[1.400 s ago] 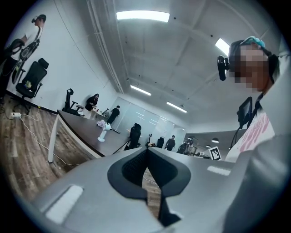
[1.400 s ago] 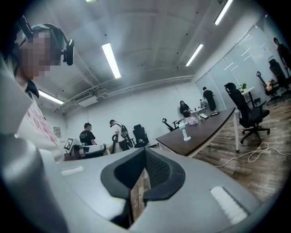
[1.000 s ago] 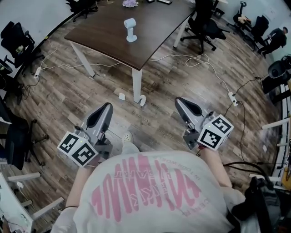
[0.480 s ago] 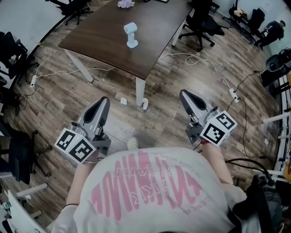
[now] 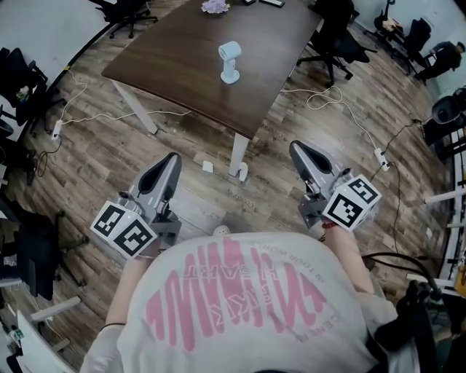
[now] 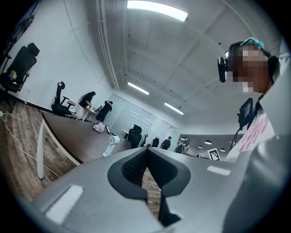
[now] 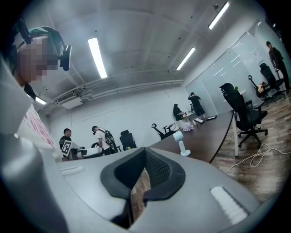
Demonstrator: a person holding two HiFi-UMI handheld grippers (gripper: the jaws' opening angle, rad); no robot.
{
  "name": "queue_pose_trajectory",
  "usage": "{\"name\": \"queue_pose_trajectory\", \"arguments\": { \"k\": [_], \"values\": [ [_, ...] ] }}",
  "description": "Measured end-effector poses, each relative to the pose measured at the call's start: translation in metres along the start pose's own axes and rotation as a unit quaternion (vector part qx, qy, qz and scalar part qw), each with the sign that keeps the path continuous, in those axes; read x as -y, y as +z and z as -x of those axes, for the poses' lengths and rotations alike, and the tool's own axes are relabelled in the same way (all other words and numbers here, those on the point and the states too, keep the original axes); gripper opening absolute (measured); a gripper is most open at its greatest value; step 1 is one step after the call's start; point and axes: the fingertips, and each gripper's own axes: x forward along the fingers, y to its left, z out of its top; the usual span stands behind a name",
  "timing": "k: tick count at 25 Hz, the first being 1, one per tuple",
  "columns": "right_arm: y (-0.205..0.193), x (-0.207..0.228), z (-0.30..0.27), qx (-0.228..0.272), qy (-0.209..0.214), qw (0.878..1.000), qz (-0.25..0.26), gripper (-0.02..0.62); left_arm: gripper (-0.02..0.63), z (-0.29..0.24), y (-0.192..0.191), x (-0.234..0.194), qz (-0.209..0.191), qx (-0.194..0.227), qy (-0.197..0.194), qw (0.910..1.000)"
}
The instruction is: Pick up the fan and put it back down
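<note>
The step in hand looks like the approach. The fan point(image 5: 229, 61) stands upright on the desk point(image 5: 175, 65), towards the middle of its top and a little in from the near corner. Both tools are well short of that corner, over the wooden floor point(image 5: 109, 160). The left hand-held gripper point(image 5: 171, 162) has its jaws together with nothing between them, and so has the right hand-held gripper point(image 5: 298, 149); each points level towards the desk. To do this well, I judge one hand-held gripper should be chosen, its jaws spread before it reaches the desk edge, and the slim stem under the fan's round head taken squarely, since the head makes it top-heavy and a glancing touch could tip it. As for containers, none shows on the desk. A small purplish thing point(image 5: 213, 6) lies at its far edge, too small to tell what it is.
</note>
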Motion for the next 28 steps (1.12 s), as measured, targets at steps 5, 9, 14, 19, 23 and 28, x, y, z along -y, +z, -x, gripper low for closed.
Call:
{"name": "queue_pose_trajectory", "arguments": {
  "k": [5, 9, 14, 19, 23, 28],
  "values": [
    [-0.002, 0.000, -0.020, 0.000, -0.012, 1.000, -0.001, 0.005, 0.015, -0.005, 0.007, -0.023, 0.003, -0.003, -0.009, 1.0000],
    [-0.010, 0.002, -0.021, -0.011, -0.025, 1.000, -0.002, 0.005, 0.015, -0.014, 0.010, -0.036, 0.010, 0.006, -0.018, 0.9998],
    [-0.009, 0.011, -0.021, -0.015, -0.044, 0.999, -0.011, 0.005, 0.015, -0.030, 0.009, -0.034, 0.019, 0.003, -0.042, 0.9989],
    [-0.006, 0.011, -0.037, -0.023, -0.034, 0.999, -0.001, 0.005, 0.015, -0.036, 0.002, -0.044, 0.036, -0.005, -0.042, 0.9985],
    [-0.010, 0.018, -0.043, -0.030, -0.036, 0.999, -0.005, 0.005, 0.015, -0.037, 0.002, -0.046, 0.041, -0.009, -0.039, 0.9984],
    [-0.012, 0.026, -0.055, -0.017, -0.031, 0.999, -0.040, 0.005, 0.015, -0.035, 0.000, -0.059, 0.038, -0.017, -0.016, 0.9990]
  ]
}}
